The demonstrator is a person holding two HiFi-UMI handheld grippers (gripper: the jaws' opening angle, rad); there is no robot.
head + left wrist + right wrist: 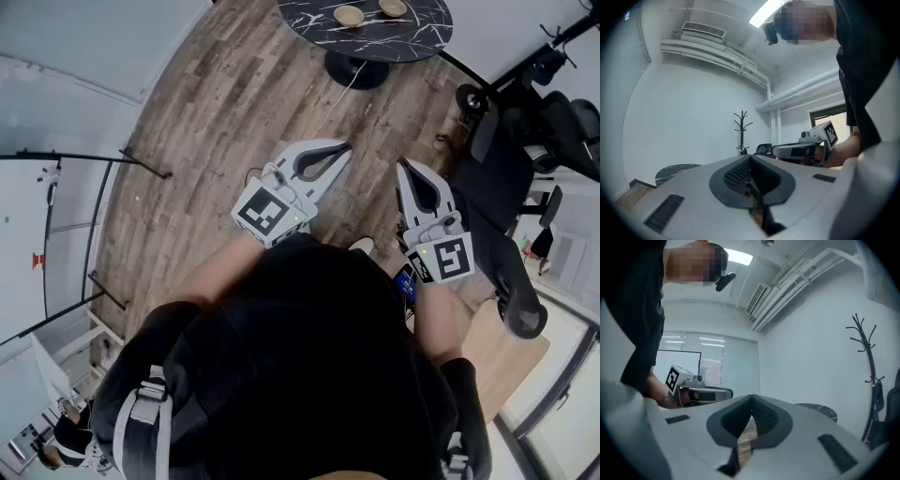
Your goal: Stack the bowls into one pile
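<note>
Two small wooden bowls, one [349,15] and another [393,7], sit side by side on a round black marble table [412,37] at the far end of the floor. I hold both grippers level in front of the body, well short of the table. The left gripper [343,147] is shut with nothing between its jaws, its tips meeting [751,157]. The right gripper [401,165] is shut and empty too [751,397]. Each gripper view shows the other gripper alongside: the right gripper's body [801,150] and the left gripper's body [701,392]. The bowls are not visible in the gripper views.
A black office chair [525,141] stands at the right, with a wooden desk corner [511,352] below it. A thin black metal rack [94,159] stands by the left wall. A coat stand [742,126] rises beyond the table edge [675,171]. The floor is wood planks.
</note>
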